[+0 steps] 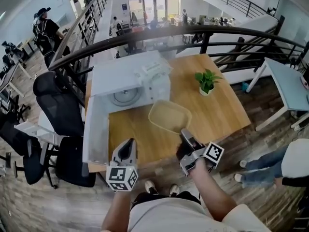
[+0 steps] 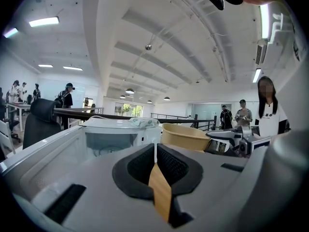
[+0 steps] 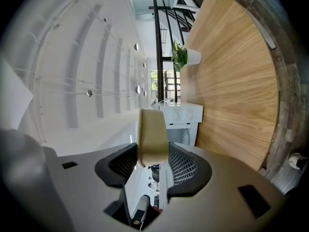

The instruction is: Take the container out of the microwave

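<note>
Head view, left to right: open microwave door [image 1: 95, 129] swung out at far left. Microwave [image 1: 140, 79] at the back of the table [image 1: 222, 115]. Left hand-held gripper [image 1: 126, 150] low near the table's front edge, pressed together on nothing. Tan container [image 1: 169, 116] already out of the cavity, in front of the microwave and over the table, tilted. Pinched at its near rim by the right hand-held gripper [image 1: 186, 137]. Potted plant [image 1: 206, 81] well apart to the right.

Step in hand, as judged: carrying the container clear and setting it down.
- Hold the rim pinch firm; risk of droop with a one-sided grip.
- Level the container before lowering.
- Steer away from the door and the cavity edge.
- Set down on bare wood short of the plant.
- Release only after flat contact.
- Park the left hand-held gripper out of the path.

Left gripper view: side look at the container [image 2: 186, 135], just beside the microwave front, plus a look into the cavity. Nothing on the grip itself.

Right gripper view: settles the grip, with the container wall [image 3: 152, 132] clamped between both pads. No sight of the left hand-held gripper or the door.

Door, container and plant together only in the head view.
</note>
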A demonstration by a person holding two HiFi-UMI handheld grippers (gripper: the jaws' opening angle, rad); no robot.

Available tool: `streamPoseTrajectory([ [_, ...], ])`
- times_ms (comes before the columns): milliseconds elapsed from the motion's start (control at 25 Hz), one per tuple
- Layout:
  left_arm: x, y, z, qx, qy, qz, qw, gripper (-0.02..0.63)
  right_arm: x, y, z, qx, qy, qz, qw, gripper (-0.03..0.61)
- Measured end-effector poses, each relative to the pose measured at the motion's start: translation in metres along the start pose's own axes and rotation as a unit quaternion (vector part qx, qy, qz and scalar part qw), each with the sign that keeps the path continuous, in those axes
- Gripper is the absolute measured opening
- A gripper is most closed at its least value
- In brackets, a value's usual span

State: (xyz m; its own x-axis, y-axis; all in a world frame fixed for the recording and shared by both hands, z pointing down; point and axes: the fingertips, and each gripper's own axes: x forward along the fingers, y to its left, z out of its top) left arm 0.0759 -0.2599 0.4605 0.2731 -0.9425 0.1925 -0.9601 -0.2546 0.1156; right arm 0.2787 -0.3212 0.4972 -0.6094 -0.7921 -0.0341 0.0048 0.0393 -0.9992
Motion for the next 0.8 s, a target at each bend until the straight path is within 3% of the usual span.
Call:
streamPoseTrajectory([
  [800, -0.0092, -0.01, -0.0049, -0.001, -0.002, 0.001, 1.0, 0.044, -0.0105, -0.0018, -0.0039, 0.005, 0.005, 0.008, 1.0, 0.219],
])
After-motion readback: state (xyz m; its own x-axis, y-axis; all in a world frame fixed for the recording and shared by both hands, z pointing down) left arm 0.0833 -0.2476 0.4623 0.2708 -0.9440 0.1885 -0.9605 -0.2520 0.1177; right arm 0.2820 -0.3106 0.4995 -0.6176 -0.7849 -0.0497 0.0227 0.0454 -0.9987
